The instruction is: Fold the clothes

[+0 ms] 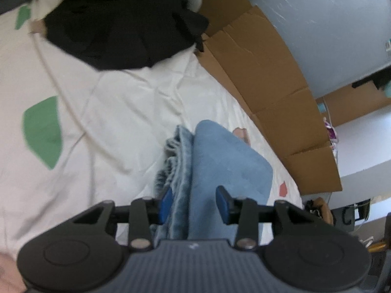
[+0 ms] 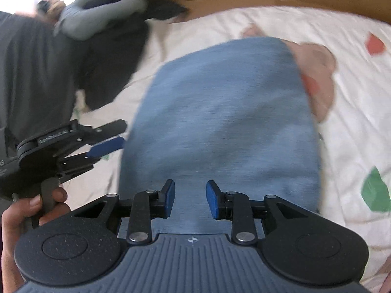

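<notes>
Both grippers parted over folded jeans on the bed

The right gripper hangs apart above the blue jeans; the left gripper straddles their frayed edge without pressing. Its faint lettering is unreadable. Black clothing and cardboard lie beyond on the white bedsheet.

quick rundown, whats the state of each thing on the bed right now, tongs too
blue jeans: folded, lying flat on the sheet
black garment: crumpled heap, unfolded
sheet: spread, wrinkled
left tongs: open, frayed jeans edge between the pads
right tongs: open, empty, above the jeans
</notes>
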The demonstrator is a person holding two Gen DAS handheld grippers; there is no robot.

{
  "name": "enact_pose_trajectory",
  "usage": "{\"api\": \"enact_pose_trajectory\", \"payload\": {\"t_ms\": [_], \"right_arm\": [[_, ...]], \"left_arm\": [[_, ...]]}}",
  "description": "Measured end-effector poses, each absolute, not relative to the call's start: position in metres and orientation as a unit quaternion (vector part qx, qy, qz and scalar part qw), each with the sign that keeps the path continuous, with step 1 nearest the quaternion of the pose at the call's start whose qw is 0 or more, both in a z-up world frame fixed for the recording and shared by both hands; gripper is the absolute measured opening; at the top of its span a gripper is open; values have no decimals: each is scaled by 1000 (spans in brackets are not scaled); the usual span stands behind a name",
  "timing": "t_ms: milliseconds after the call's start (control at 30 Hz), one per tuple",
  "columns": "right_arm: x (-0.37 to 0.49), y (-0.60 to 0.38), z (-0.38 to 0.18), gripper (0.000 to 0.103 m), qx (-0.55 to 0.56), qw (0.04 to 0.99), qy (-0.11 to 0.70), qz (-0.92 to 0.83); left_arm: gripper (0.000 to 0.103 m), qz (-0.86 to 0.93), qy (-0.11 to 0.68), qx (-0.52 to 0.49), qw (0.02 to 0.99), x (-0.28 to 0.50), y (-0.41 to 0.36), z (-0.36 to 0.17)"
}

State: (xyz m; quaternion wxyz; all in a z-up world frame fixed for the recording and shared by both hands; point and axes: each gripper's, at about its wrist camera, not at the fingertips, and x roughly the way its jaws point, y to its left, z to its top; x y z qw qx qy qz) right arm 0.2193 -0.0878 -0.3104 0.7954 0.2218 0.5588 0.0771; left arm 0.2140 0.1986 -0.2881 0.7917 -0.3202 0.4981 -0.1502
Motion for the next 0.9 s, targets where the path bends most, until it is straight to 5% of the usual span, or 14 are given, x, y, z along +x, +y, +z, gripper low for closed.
{"api": "enact_pose_trajectory", "payload": {"t_ms": [900], "right_arm": [[201, -135, -359, 36, 216, 814, 539, 10]], "left_arm": [[48, -214, 518, -375, 738, 299, 176, -337]]}}
